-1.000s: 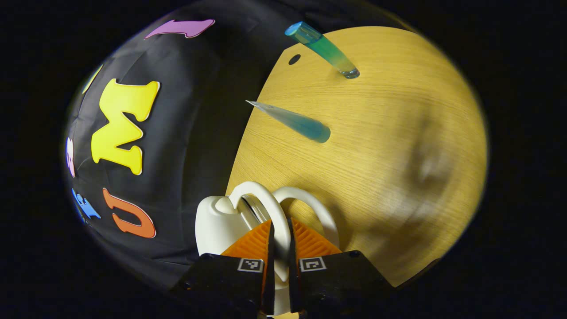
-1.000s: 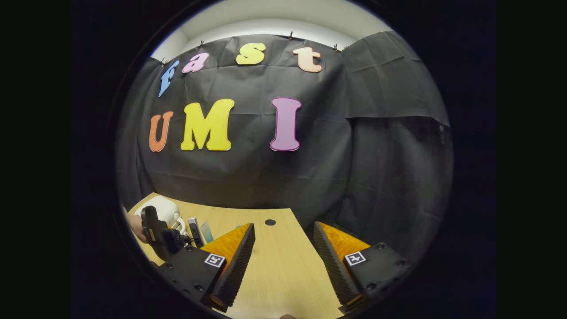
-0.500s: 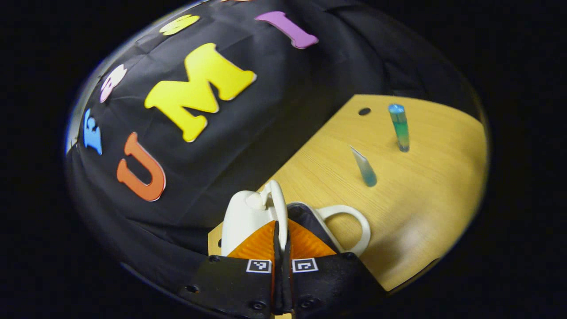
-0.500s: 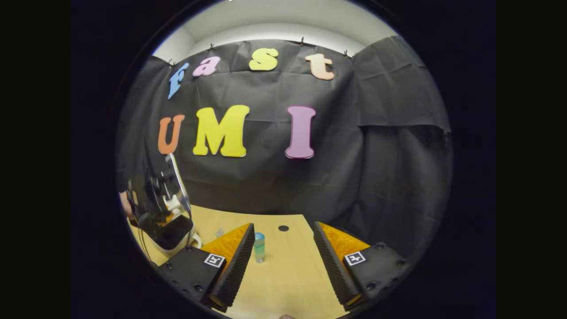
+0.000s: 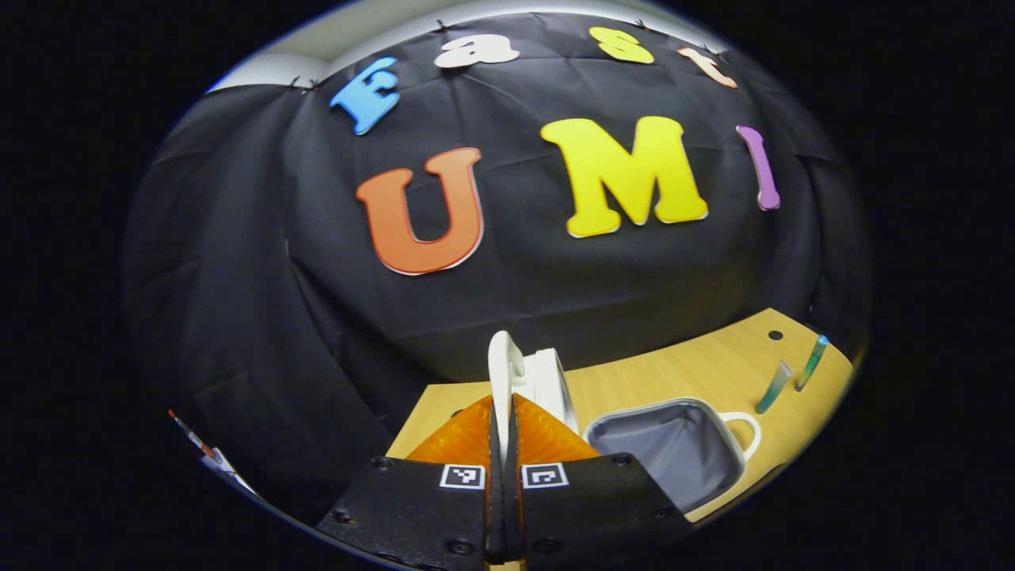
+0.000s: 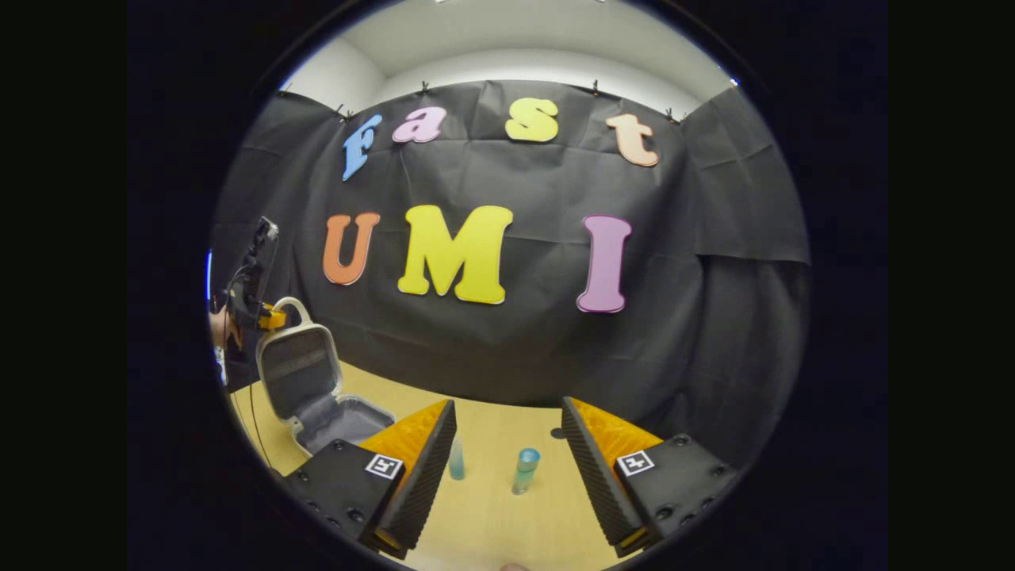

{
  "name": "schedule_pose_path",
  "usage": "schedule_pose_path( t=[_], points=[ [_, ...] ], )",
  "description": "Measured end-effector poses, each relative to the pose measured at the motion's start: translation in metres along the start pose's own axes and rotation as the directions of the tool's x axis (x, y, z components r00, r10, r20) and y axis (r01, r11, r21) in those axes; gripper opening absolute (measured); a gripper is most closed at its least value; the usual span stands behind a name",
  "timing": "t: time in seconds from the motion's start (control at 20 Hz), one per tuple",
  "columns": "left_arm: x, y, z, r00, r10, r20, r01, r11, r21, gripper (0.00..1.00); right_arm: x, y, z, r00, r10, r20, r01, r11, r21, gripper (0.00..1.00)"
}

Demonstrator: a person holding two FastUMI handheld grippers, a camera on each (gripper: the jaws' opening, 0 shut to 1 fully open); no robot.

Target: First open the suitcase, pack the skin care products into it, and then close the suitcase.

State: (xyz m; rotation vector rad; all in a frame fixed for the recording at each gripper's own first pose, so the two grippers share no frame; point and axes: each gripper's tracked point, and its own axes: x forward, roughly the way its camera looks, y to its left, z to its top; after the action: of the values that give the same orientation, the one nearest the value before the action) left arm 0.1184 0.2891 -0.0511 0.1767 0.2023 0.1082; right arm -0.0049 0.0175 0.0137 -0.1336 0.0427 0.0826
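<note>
Left gripper view first: the left gripper is clenched tight on the white handle of the suitcase lid, both orange fingers pressed on it with basically no gap. The lid stands up on edge right in front of the camera. To the right of it sits the open bottom half of the suitcase, white shell with a grey fabric lining, and it has its own second white handle sticking out on the far side. So that's one suitcase, two handles. It all rests on the wooden desk. Farther off toward the desk's right edge there are two skin care products: a pale blue tube and a blue-green bottle, standing just beside each other, well apart from the suitcase. A small dark hole shows in the desk behind them.

Right gripper view: the right gripper is released, jaws wide apart, nothing between them, hovering over the desk. Same two products show between its fingers: the tube close to the left finger and the bottle upright near the middle. Off to the left the suitcase sits open, lid tipped up and back, grey inside, nothing packed that I can make out. The other gripper is up at the lid's top handle, with a bit of a hand behind it.
</note>
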Motion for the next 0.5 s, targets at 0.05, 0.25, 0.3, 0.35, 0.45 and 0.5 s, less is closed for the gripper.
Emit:
schedule_pose_path(
  t=[0.05,0.25,0.3,0.35,0.45,0.5],
  points=[
    [0.000,0.018,-0.013,1.000,0.016,0.008,-0.016,0.999,-0.034,0.03,0.003,0.006,-0.005,1.000,0.001,-0.018,-0.001,1.000,-0.011,0.79],
    [0.011,0.091,-0.081,0.998,0.032,-0.058,-0.044,0.976,-0.212,0.03,0.002,0.024,-0.016,0.998,-0.005,-0.069,0.001,0.999,-0.051,0.79],
    [0.020,0.105,-0.103,0.996,0.027,-0.086,-0.048,0.968,-0.247,0.03,0.002,0.028,-0.018,0.997,-0.009,-0.079,0.004,0.998,-0.065,0.79],
    [0.027,0.115,-0.127,0.993,0.017,-0.119,-0.050,0.957,-0.285,0.03,0.003,0.033,-0.021,0.996,-0.012,-0.089,0.004,0.997,-0.080,0.79],
    [0.041,0.122,-0.167,0.984,-0.014,-0.180,-0.051,0.934,-0.352,0.03,0.003,0.040,-0.028,0.993,-0.017,-0.115,0.005,0.995,-0.102,0.79],
    [0.054,0.118,-0.188,0.979,-0.027,-0.204,-0.053,0.926,-0.374,0.03,0.004,0.044,-0.031,0.991,-0.021,-0.129,0.007,0.994,-0.105,0.79]
  ],
)
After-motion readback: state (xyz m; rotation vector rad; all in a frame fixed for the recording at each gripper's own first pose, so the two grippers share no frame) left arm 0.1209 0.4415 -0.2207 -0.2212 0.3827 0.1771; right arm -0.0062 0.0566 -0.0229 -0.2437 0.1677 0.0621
